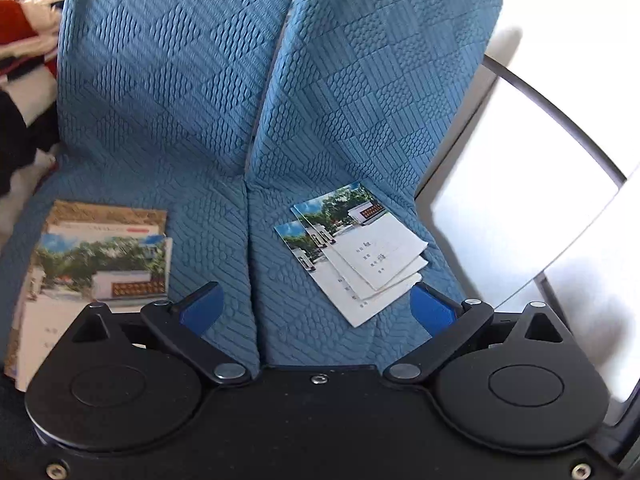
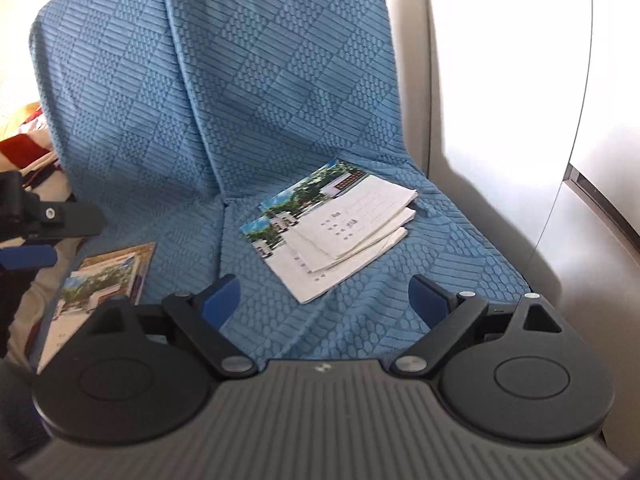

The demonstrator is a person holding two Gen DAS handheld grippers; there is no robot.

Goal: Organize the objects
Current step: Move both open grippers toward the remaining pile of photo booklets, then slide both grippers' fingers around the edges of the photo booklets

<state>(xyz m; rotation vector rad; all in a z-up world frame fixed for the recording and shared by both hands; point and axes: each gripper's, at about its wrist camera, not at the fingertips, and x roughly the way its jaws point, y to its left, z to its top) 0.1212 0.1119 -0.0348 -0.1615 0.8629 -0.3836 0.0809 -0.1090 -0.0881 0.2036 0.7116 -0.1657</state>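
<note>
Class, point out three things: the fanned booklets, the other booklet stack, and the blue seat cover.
Fanned booklets (image 2: 344, 232), right wrist view, on the top booklet's white cover.
Booklet stack (image 1: 100, 268), left wrist view, on the top cover's photo.
Seat cover (image 2: 260, 80), right wrist view, on the backrest.

Two wrist views angled down, close over the blue seat cover — shared booklets.
</note>
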